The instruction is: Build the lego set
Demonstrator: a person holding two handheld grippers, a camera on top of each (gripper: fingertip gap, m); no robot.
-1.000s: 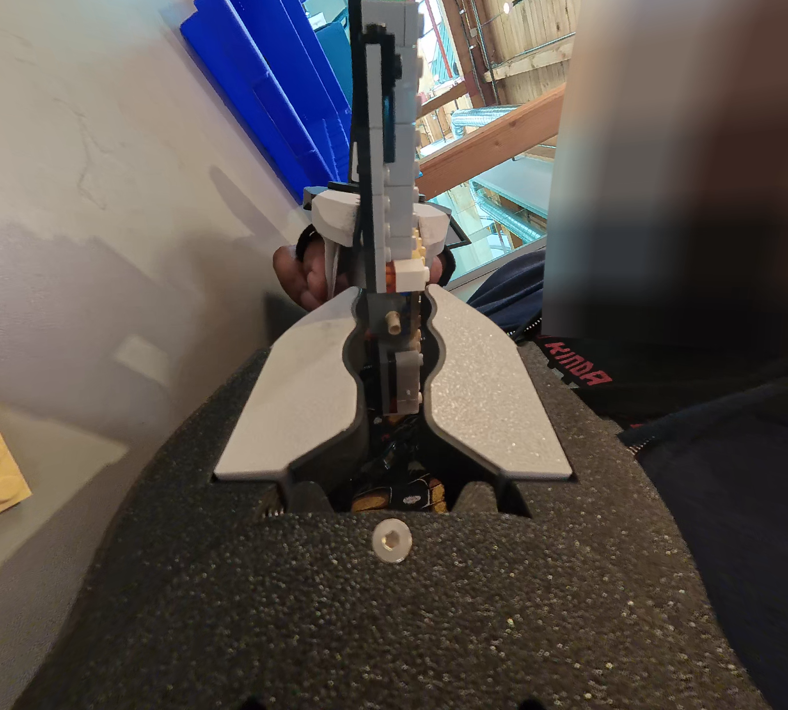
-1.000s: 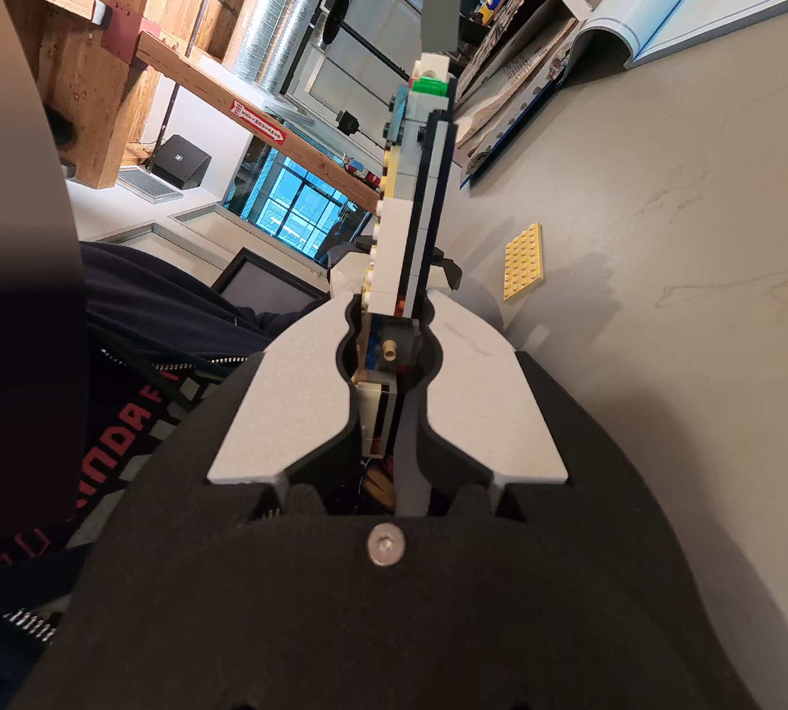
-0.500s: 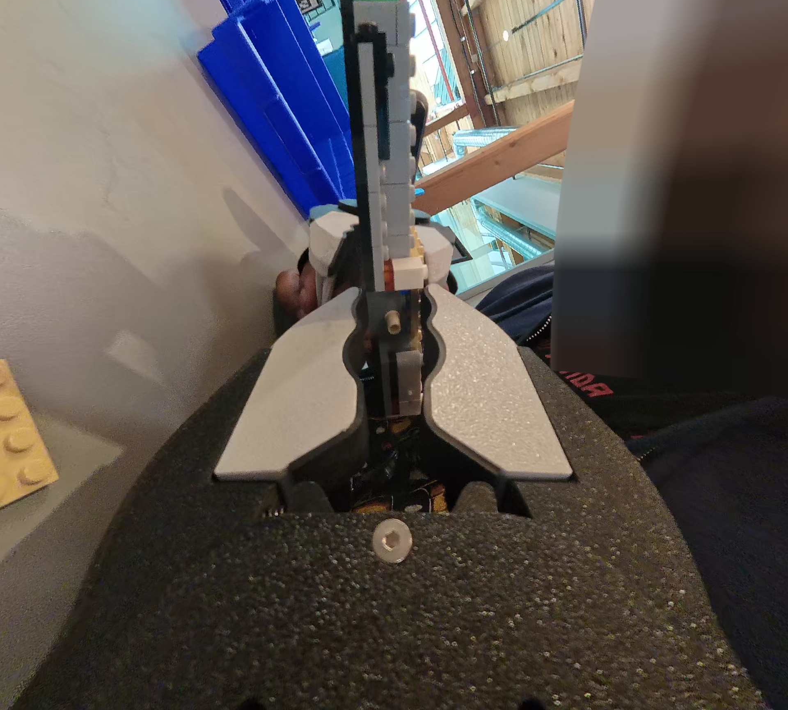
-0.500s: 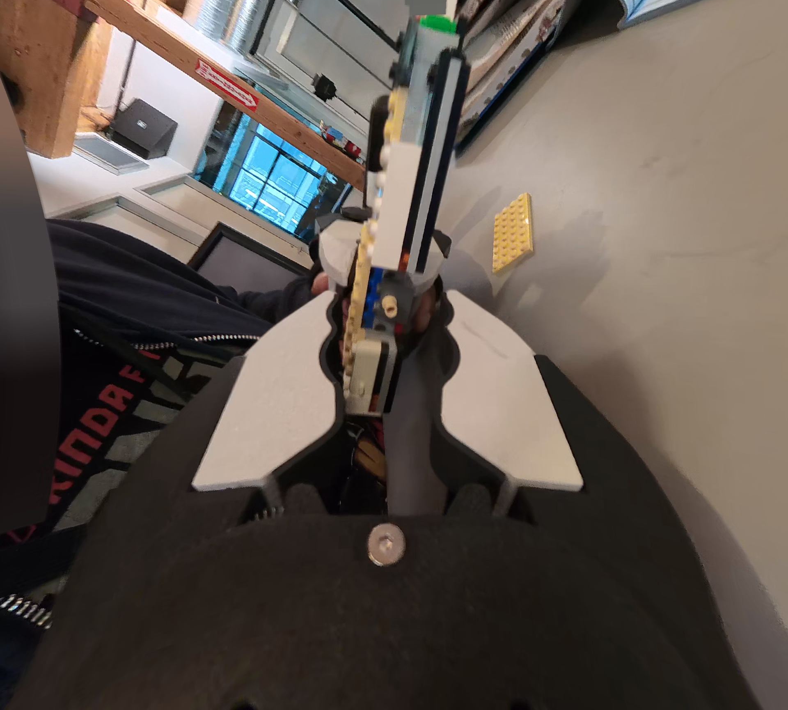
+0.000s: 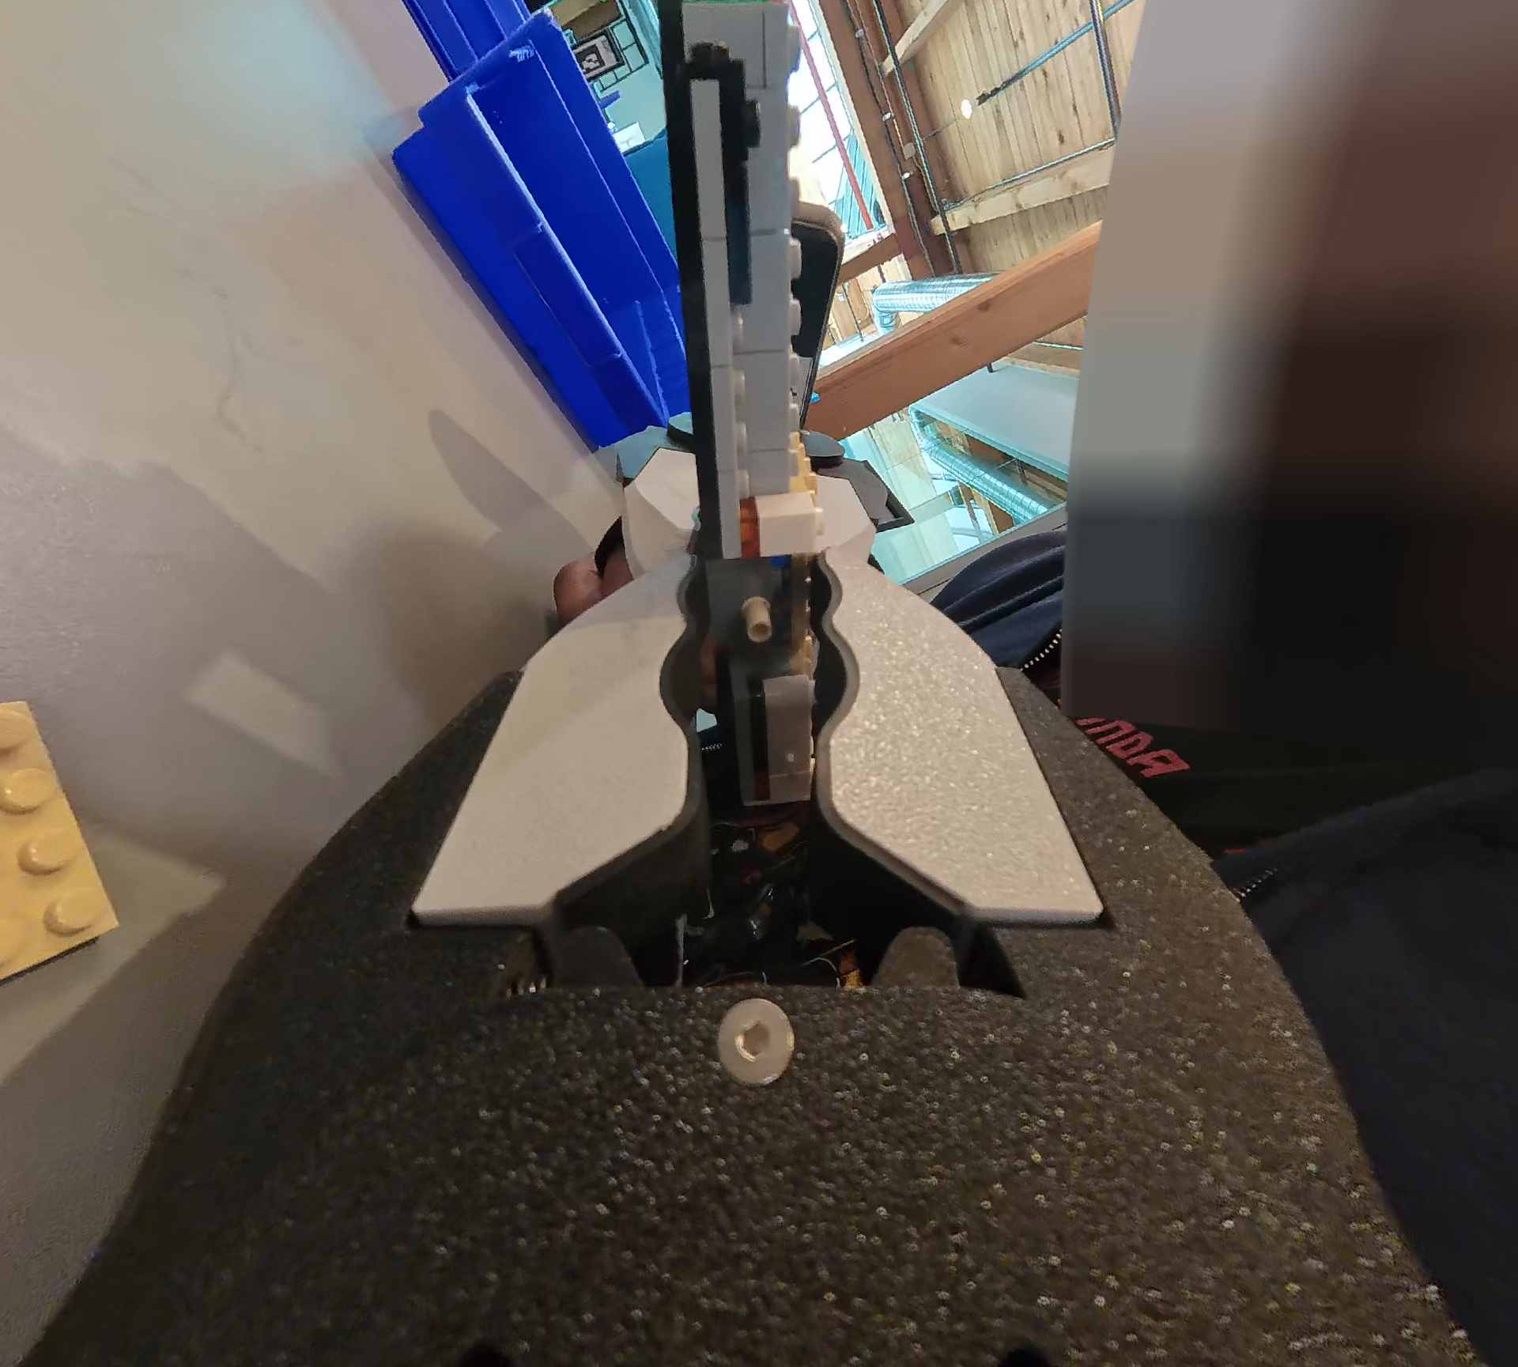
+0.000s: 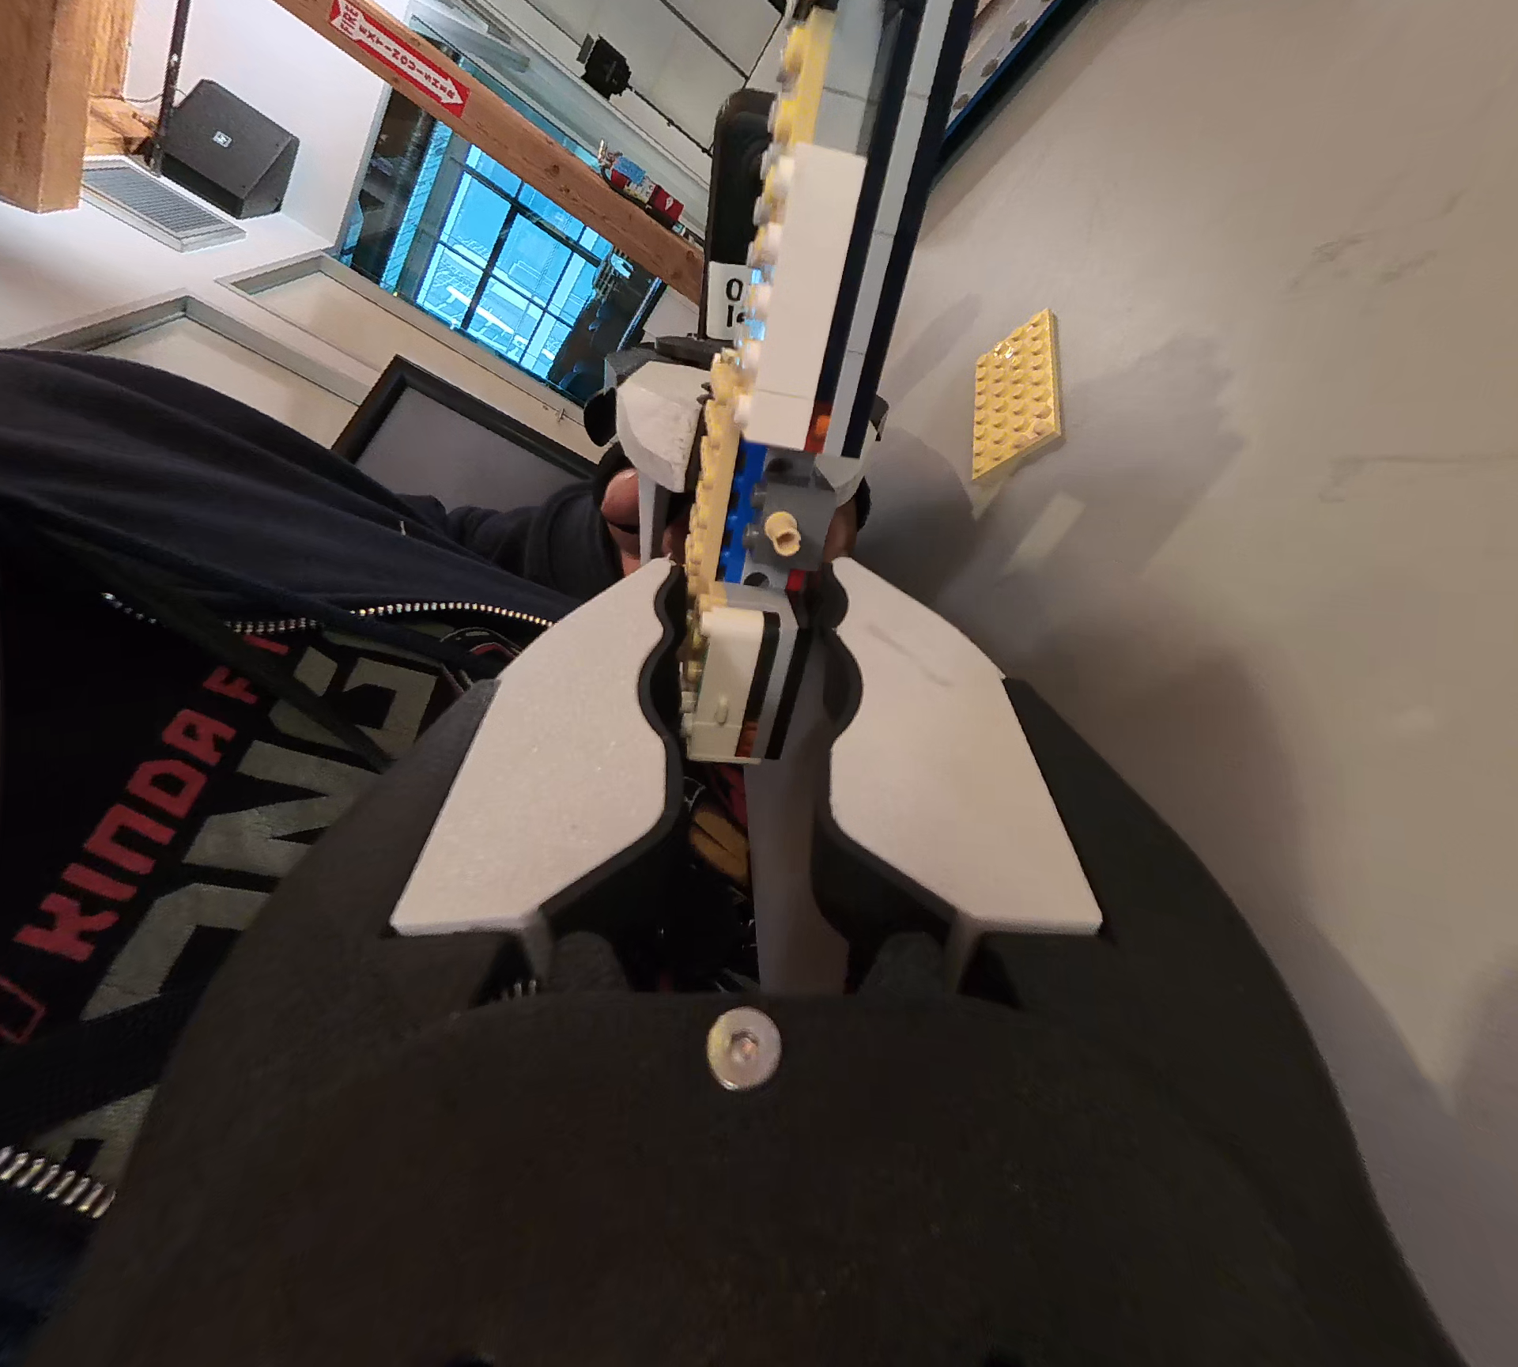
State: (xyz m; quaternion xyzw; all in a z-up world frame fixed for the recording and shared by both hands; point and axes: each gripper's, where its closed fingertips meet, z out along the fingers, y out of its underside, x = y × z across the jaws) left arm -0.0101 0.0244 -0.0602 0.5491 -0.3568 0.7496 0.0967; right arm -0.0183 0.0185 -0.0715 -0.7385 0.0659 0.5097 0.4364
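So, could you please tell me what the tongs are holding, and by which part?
Both tongs grip one toy-brick model, at opposite ends.

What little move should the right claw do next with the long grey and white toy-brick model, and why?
Probably squeeze the right claw slightly more. The long grey and white toy-brick model sits tilted between its fingers, and I cannot tell whether the table-side pad presses it. The left claw grips it, so it should stay put.

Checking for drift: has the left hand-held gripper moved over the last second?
Yes. The left hand-held gripper has shifted toward the tan studded plate on the table, which earlier barely showed at the view's left edge.
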